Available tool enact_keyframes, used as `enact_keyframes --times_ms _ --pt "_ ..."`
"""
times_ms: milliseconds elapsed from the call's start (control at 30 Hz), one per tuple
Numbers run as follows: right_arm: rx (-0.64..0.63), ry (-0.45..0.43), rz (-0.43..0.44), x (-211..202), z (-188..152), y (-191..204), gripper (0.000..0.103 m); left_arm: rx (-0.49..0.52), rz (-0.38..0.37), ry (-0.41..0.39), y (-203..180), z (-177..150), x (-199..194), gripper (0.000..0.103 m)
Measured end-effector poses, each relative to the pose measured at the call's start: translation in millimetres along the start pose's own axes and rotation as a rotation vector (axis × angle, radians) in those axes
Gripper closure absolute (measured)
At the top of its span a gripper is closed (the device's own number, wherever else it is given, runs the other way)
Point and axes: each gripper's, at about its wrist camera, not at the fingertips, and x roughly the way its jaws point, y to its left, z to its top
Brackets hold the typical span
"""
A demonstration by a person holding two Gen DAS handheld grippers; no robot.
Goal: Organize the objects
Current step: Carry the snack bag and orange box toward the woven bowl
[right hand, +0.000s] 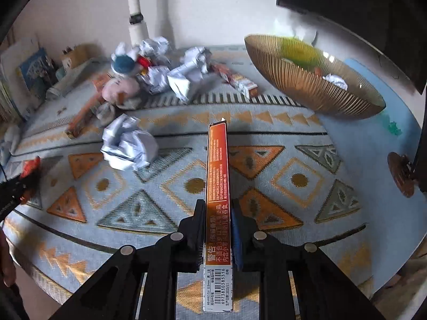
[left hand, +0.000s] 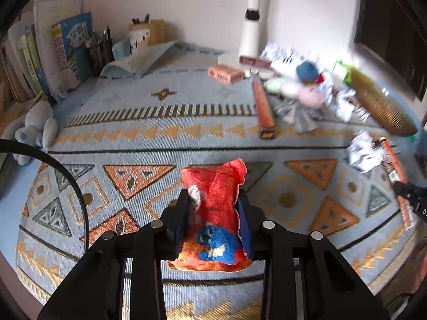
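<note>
My left gripper (left hand: pixel 213 196) is shut on a red plush pouch (left hand: pixel 216 181) with a blue cartoon figure, holding it just above the patterned rug (left hand: pixel 133 138). My right gripper (right hand: pixel 216 205) is shut on a long narrow orange box (right hand: pixel 216 160) with printed text and a barcode; the box points forward over the rug (right hand: pixel 293 181). A second long orange box (left hand: pixel 263 109) lies on the rug ahead in the left wrist view. The right gripper's tip shows at the right edge of the left wrist view.
A ribbed golden bowl (right hand: pixel 307 85) holds paper and green items at the right. Crumpled paper balls (right hand: pixel 128 144) and small plush toys (right hand: pixel 122 64) are piled at the back. Books (left hand: pixel 66 50) and a pale plush (left hand: pixel 34 125) stand at the left, a white pole (left hand: pixel 250 13) at the wall.
</note>
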Motion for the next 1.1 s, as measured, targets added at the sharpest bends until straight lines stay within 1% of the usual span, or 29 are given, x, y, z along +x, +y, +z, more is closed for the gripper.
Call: enact_keyframes --times_ms 100,300,400,500,600,667,700,800,900,967,1033,1100 --pt "0.014 -0.053 0.059 -17 0 0 0.086 0.015 -0.037 -0.03 -5 4 -17 0.073" --pt "0.034 -0.159 0.097 -57 5 -11 0.086 0.017 -0.133 -0.089 -21 17 -50 0.073" --pt "0.051 -0.192 0.088 -75 4 -18 0.086 0.04 -0.17 -0.118 -37 29 -62 0.073" --pt "0.083 -0.196 0.086 -83 8 -32 0.086 0.066 -0.214 -0.147 -58 47 -69 0.073" --pt "0.111 -0.23 0.025 -93 16 -52 0.086 0.108 -0.247 -0.179 -87 73 -72 0.073" --pt "0.12 -0.269 -0.007 -103 27 -68 0.086 0.137 -0.281 -0.202 -110 95 -73 0.073" --pt "0.134 -0.298 -0.018 -110 38 -78 0.086 0.144 -0.296 -0.211 -122 106 -72 0.073" --pt "0.179 -0.36 -0.037 -123 67 -104 0.086 0.16 -0.36 -0.215 -160 141 -62 0.073" --pt "0.248 -0.42 -0.092 -129 101 -132 0.086 0.167 -0.423 -0.174 -199 174 -44 0.073" --pt "0.271 -0.458 -0.126 -129 121 -147 0.086 0.169 -0.47 -0.143 -226 198 -29 0.073" --pt "0.281 -0.46 -0.135 -120 140 -162 0.086 0.186 -0.489 -0.12 -250 213 -14 0.073" --pt "0.315 -0.431 -0.104 -103 155 -179 0.086 0.206 -0.491 -0.108 -276 224 2 0.072"
